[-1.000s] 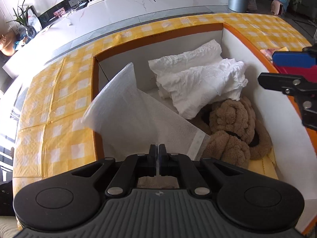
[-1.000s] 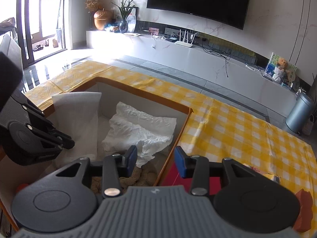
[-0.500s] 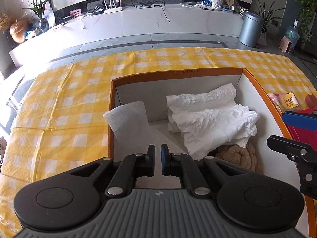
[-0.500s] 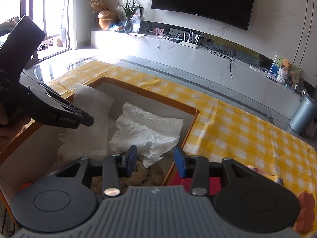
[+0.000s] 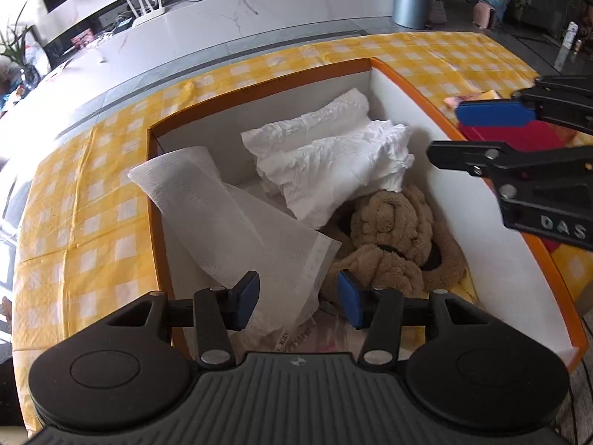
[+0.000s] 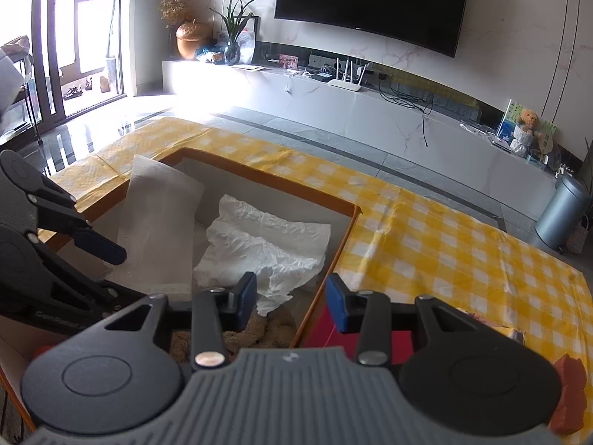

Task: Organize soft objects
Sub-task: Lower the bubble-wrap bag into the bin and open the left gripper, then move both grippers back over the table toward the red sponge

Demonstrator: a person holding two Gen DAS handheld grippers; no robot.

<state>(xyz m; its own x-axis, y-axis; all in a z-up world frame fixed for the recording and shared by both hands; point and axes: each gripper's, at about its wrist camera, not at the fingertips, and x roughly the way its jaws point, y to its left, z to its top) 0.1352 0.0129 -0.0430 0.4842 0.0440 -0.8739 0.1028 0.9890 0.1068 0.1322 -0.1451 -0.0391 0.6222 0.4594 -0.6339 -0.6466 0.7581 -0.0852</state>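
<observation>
An orange-rimmed box (image 5: 259, 85) with white inner walls holds a white mesh foam sheet (image 5: 237, 218), crumpled white pillows (image 5: 333, 159) and a brown plush toy (image 5: 393, 244). My left gripper (image 5: 298, 298) is open and empty, just above the sheet's near edge. My right gripper (image 6: 291, 302) is open and empty, over the box's right rim (image 6: 341, 244); it also shows in the left wrist view (image 5: 481, 133). The sheet (image 6: 155, 222), pillows (image 6: 267, 248) and plush toy (image 6: 267, 330) show in the right wrist view, as does the left gripper (image 6: 96, 248).
The box sits on a yellow checkered cloth (image 6: 444, 244). A red flat item (image 5: 519, 141) and a small packet (image 5: 470, 98) lie right of the box. An orange object (image 6: 570, 393) lies at the cloth's right edge. A grey bin (image 6: 563, 215) stands on the floor beyond.
My left gripper was shut on the foam sheet, then opened and let it go; the sheet now leans in the box's left side. The right gripper stayed open.
</observation>
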